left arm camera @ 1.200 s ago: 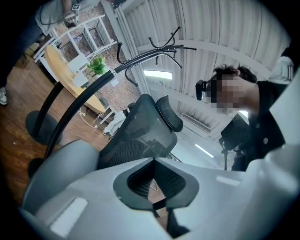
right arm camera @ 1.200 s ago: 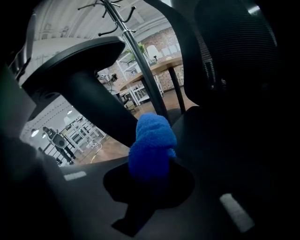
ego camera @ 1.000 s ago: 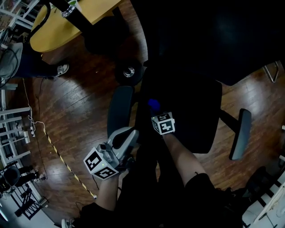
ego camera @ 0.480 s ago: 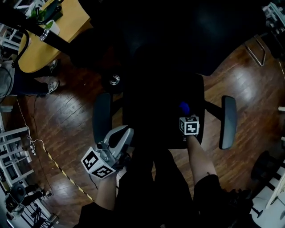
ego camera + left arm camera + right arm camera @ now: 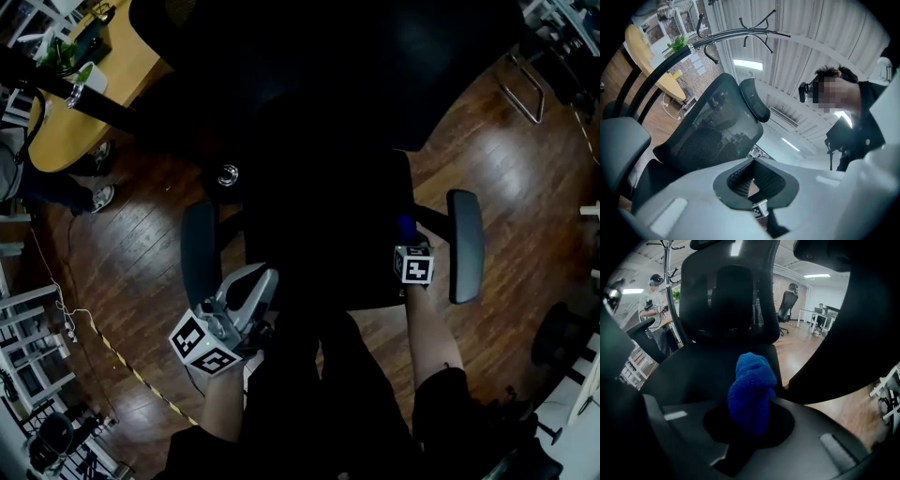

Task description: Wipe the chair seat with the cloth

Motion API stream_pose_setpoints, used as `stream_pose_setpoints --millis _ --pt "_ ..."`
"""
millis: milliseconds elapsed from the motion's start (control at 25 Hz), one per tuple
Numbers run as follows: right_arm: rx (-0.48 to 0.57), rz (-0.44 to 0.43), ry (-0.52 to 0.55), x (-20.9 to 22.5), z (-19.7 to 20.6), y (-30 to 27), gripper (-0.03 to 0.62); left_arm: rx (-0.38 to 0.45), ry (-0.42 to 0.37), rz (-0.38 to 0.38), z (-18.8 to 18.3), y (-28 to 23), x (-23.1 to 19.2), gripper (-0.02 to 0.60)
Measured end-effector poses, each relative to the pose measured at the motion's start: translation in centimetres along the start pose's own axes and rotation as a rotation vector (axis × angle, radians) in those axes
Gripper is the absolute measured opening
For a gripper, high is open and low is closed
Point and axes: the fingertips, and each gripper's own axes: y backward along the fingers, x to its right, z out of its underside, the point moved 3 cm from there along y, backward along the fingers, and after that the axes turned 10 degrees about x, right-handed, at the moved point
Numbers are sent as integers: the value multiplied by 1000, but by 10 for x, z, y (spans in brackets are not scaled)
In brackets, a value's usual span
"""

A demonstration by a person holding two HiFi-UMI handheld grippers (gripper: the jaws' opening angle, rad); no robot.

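1. One dark chair seat (image 5: 319, 234) fills the middle of the head view.
2. Left gripper (image 5: 246, 298), at 7 o'clock off the seat, has its jaws pressed together on nothing — idle.
3. Right gripper (image 5: 409, 246), at the seat's 3 o'clock edge, clamps the blue cloth (image 5: 752, 390); I'd press it flat and overlap strokes toward 9 o'clock.
4. No container shows — nothing to report inside one.

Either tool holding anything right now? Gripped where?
Right tool clamps the fluffy blue cloth by its bunched lower end; the rest sticks out ahead. Left tool is shut on nothing.
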Motion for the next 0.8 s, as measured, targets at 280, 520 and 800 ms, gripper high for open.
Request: stream_pose_setpoints --millis 280,520,800 --pt "7 3 -25 3 -2 2 37 27 -15 -33 -8 10 -8 -8" --pt "45 -106 -73 -85 -11 -15 38 50 -9 -57 -16 26 -18 -8" --pt "12 -463 0 -276 -18 -25 37 88 -32 -103 -36 53 -17 -8"
